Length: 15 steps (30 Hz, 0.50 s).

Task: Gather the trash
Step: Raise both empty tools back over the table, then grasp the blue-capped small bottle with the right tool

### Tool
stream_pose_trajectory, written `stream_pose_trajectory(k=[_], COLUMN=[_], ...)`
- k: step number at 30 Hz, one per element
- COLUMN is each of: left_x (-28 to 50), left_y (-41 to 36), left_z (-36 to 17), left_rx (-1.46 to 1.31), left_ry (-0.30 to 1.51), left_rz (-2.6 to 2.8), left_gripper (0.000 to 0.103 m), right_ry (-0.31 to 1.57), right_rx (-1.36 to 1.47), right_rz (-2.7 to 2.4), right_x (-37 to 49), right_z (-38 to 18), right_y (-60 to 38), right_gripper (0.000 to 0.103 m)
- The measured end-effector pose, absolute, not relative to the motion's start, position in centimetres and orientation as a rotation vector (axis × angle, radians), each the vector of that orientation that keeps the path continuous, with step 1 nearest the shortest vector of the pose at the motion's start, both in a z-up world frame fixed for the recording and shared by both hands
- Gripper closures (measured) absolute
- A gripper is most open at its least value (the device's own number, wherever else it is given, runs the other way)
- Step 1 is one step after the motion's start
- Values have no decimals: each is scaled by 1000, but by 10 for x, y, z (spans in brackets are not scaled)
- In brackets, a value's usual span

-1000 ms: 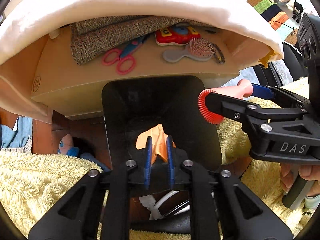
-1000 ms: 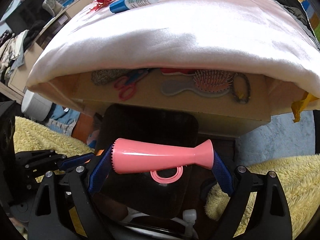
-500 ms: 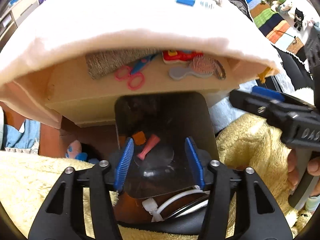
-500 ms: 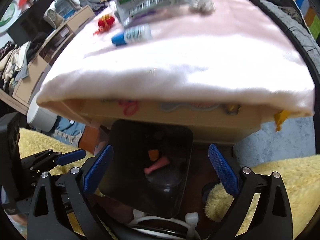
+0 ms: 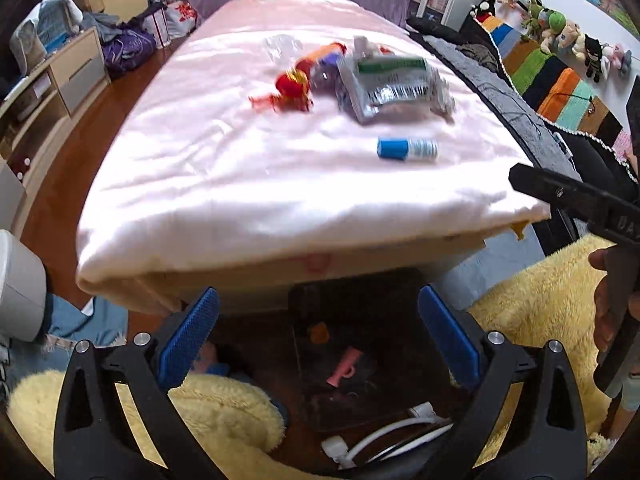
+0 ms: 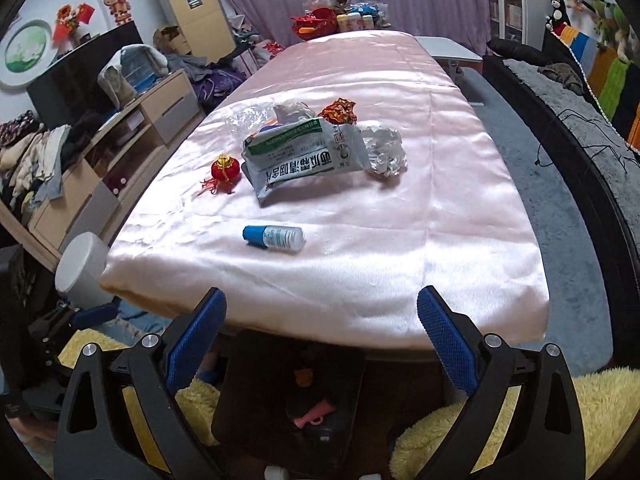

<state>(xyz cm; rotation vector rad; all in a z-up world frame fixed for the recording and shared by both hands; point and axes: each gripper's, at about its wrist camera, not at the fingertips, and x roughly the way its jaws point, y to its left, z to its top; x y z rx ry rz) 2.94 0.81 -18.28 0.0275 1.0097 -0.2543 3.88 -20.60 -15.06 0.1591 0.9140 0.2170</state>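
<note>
A black bin [image 5: 360, 304] [image 6: 256, 392] stands on the floor under the table's near edge. Inside lie a pink plastic piece [image 5: 345, 366] [image 6: 314, 412] and an orange scrap [image 5: 319, 333] [image 6: 303, 376]. My left gripper [image 5: 318, 336] and right gripper [image 6: 320, 340] are both open and empty above the bin. On the pink tablecloth [image 6: 400, 220] lie a blue-capped small bottle [image 5: 407, 149] [image 6: 274, 237], a grey-green plastic packet [image 5: 390, 84] [image 6: 304, 156], a red lantern ornament [image 5: 292, 88] [image 6: 225, 170], crumpled foil [image 6: 384, 148] and a red-gold wrapper [image 6: 339, 110].
Yellow fluffy rugs [image 5: 216, 412] [image 6: 516, 412] flank the bin. A white cable [image 5: 384, 432] lies in front of it. A white round bin [image 6: 82, 268] stands left of the table. A dark sofa [image 6: 580, 128] runs along the right, drawers [image 6: 132, 120] along the left.
The right gripper opened and dropped the pink piece into the bin; the left released the orange scrap. Both grippers have risen and tilted up, so the tabletop now shows.
</note>
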Motion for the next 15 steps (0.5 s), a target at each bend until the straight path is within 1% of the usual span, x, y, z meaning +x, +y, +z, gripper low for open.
stream_pose_trajectory(k=[4, 10, 12, 14, 15], left_x=[42, 60, 67, 76, 80], left_y=[18, 39, 46, 51, 53], left_z=[-171, -157, -154, -151, -149], left_rx=[22, 31, 27, 24, 24], left_ry=[978, 952, 944, 940, 937], left_rz=[-220, -177, -162, -149, -146], left_gripper=[8, 8, 8, 8, 8], right_ry=[909, 931, 943, 951, 958], right_rx=[146, 95, 85, 84, 88], right_rz=[235, 239, 260, 259, 265], right_x=[51, 72, 78, 81, 83], right_z=[-149, -162, -168, -174, -176], right_y=[-193, -167, -158, -151, -148], right_gripper=[6, 7, 8, 19, 32])
